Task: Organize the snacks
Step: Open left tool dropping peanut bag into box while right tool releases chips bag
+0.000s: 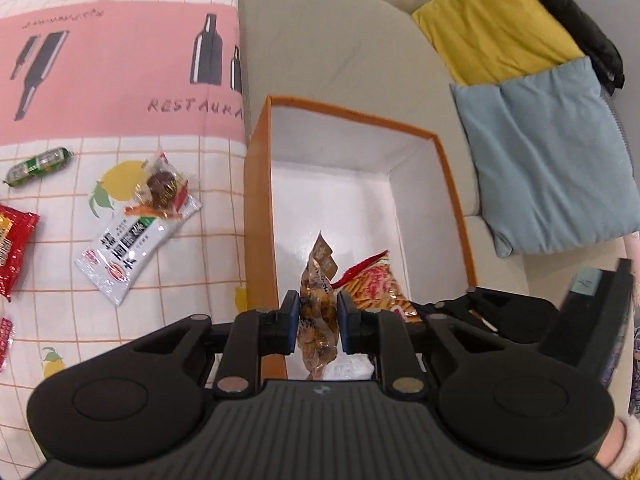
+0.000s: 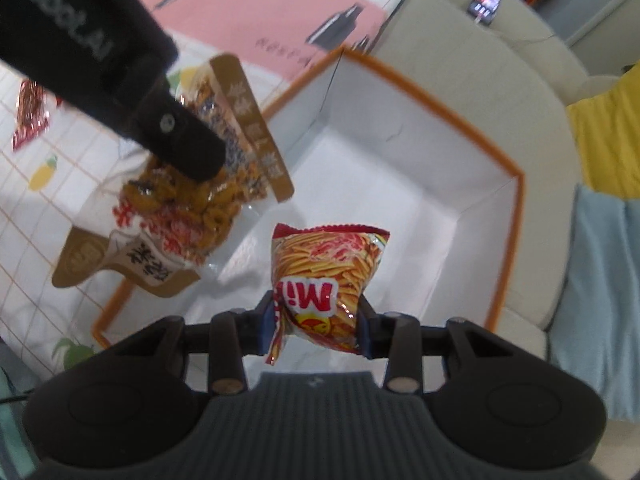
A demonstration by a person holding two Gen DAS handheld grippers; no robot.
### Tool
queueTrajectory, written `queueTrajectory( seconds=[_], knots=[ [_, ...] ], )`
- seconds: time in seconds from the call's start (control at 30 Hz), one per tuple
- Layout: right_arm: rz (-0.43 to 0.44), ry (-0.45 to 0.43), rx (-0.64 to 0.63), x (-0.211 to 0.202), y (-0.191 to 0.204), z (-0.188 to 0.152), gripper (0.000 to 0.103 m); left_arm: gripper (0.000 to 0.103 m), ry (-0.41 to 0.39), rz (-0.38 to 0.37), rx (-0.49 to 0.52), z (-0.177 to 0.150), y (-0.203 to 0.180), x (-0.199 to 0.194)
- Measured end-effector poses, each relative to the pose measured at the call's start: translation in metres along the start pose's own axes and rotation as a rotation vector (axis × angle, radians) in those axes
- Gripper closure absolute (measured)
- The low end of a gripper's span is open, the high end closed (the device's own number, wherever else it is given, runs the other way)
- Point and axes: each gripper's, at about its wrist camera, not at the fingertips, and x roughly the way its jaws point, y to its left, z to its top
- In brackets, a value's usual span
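"RESTAURA" tablecloth (image 1: 120,80), left tool (image 1: 318,316) gripping brown snack bag (image 1: 318,320), right tool (image 2: 316,320) gripping "Mi" packet (image 2: 326,276)

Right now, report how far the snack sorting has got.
Done: nothing visible on the orange box's white floor yet. In hand: the left gripper holds a brown snack bag and the right gripper a red chip bag, both above the box. Left on the tablecloth: a white packet, a green roll, a red packet, a clear-wrapped sweet.

beige sofa (image 1: 344,40), yellow cushion (image 1: 492,24), blue cushion (image 1: 552,152)
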Motion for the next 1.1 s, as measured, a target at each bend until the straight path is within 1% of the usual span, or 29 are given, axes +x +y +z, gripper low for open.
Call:
queueTrajectory(
  seconds=[0.13,0.27,0.37,0.47,0.57,0.6,0.63,0.77,0.83,0.97,1.1],
  knots=[
    [0.061,0.033,0.019,0.02,-0.004,-0.002,0.065,0.082,0.021,0.058,0.018,0.004,-0.005,0.012],
    [0.089,0.064,0.033,0.033,-0.005,-0.004,0.065,0.082,0.054,0.082,0.023,0.006,-0.005,0.021],
    [0.107,0.087,0.041,0.045,-0.007,-0.001,0.064,0.082,0.067,0.084,0.026,0.006,-0.004,0.024],
    [0.107,0.093,0.048,0.05,-0.008,0.001,0.063,0.082,0.076,0.081,0.035,0.006,-0.003,0.025],
    [0.113,0.105,0.054,0.045,-0.004,0.0,0.061,0.082,0.075,0.08,0.044,0.006,-0.002,0.023],
    [0.115,0.109,0.053,0.045,-0.004,0.0,0.057,0.082,0.073,0.081,0.045,0.006,-0.002,0.022],
    [0.111,0.112,0.051,0.046,-0.004,-0.001,0.054,0.081,0.072,0.08,0.044,0.006,-0.002,0.021],
    [0.086,0.106,0.062,0.042,-0.004,-0.001,0.047,0.074,0.058,0.065,0.051,0.004,-0.001,0.011],
    [0.075,0.102,0.069,0.033,-0.001,-0.002,0.043,0.07,0.052,0.06,0.051,0.003,0.002,0.004],
    [0.052,0.085,0.068,0.021,0.003,-0.003,0.039,0.07,0.034,0.063,0.055,0.001,0.008,-0.012],
    [0.024,0.07,0.085,0.009,0.007,-0.001,0.036,0.07,-0.004,0.081,0.095,0.0,0.012,-0.033]
  ],
)
